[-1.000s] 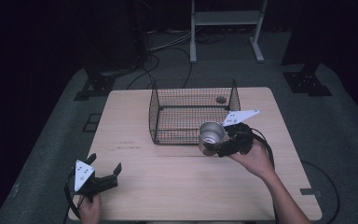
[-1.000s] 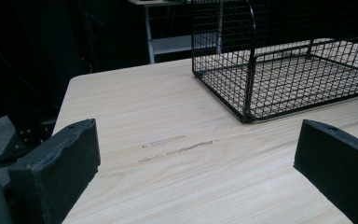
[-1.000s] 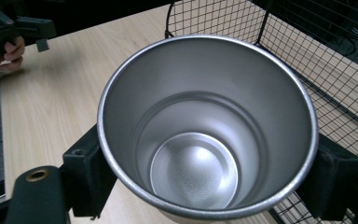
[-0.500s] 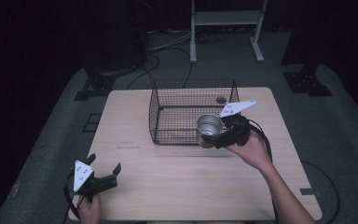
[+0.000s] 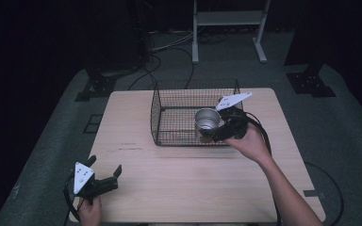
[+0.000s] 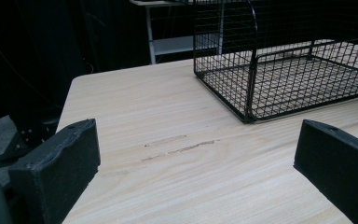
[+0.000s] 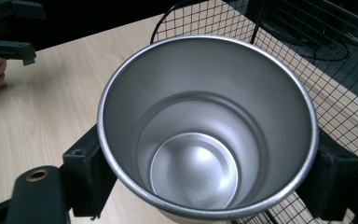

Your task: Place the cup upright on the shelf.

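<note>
A shiny metal cup (image 5: 207, 120) hangs upright at the front right part of a black wire basket (image 5: 169, 110), its mouth facing up. My right gripper (image 5: 215, 130) is shut on the cup's sides. In the right gripper view the empty cup (image 7: 205, 140) sits between the two black pads (image 7: 86, 170), with the basket mesh (image 7: 335, 70) behind and to the right. My left gripper (image 5: 104, 175) rests at the table's front left corner, open with nothing in it. In the left gripper view the gripper (image 6: 196, 163) faces the basket (image 6: 284, 70) across bare wood.
The light wooden table (image 5: 193, 183) stands on grey floor. Cables (image 5: 169, 44) and a white frame stand (image 5: 228, 21) lie beyond its far edge. Black stand bases (image 5: 96, 87) sit on the floor at both sides. The person's right forearm (image 5: 283, 188) crosses the table's right front.
The right gripper has carried the cup up and away from the person, from in front of the basket's right corner to over its front edge. The left gripper has not moved.
</note>
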Motion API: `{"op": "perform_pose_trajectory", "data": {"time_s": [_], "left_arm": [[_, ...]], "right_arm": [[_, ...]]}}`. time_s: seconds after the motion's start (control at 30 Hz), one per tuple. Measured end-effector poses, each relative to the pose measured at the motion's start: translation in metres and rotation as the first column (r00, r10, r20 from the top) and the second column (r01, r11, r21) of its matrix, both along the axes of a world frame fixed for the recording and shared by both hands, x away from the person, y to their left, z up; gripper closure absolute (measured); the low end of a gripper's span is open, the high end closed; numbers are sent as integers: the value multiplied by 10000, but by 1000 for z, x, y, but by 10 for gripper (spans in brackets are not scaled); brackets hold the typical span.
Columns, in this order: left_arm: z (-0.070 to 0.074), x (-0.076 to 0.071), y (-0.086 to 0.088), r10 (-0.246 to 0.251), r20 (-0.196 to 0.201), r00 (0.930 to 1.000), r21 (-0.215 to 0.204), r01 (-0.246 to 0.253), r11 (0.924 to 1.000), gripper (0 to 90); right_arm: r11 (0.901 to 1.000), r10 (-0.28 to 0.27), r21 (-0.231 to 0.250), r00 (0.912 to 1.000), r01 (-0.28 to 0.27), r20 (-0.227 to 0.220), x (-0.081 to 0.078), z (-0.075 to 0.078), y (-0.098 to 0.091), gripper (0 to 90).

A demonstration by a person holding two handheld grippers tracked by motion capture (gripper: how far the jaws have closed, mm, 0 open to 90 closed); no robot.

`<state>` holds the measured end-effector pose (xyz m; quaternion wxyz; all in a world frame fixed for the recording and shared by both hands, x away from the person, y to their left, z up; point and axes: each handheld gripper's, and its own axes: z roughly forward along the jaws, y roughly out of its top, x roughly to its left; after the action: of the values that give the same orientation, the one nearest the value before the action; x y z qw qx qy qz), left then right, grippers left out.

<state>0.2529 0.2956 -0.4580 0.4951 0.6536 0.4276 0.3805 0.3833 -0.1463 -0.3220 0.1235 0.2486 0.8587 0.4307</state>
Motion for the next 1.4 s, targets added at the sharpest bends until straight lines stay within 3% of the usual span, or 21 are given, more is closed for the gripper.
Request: {"op": "perform_pose_trajectory", "data": {"time_s": [0.73,1.4], "left_arm": [[0,-1,0,7,-32,10000,8,-7,10000,0],[0,-1,0,30,28,10000,-46,-30,10000,0]], "right_arm": [[9998,-90,-194,10000,89,-31,23,8,14,177],[9989,-390,-259,9989,396,259,49,20,35,177]]}}
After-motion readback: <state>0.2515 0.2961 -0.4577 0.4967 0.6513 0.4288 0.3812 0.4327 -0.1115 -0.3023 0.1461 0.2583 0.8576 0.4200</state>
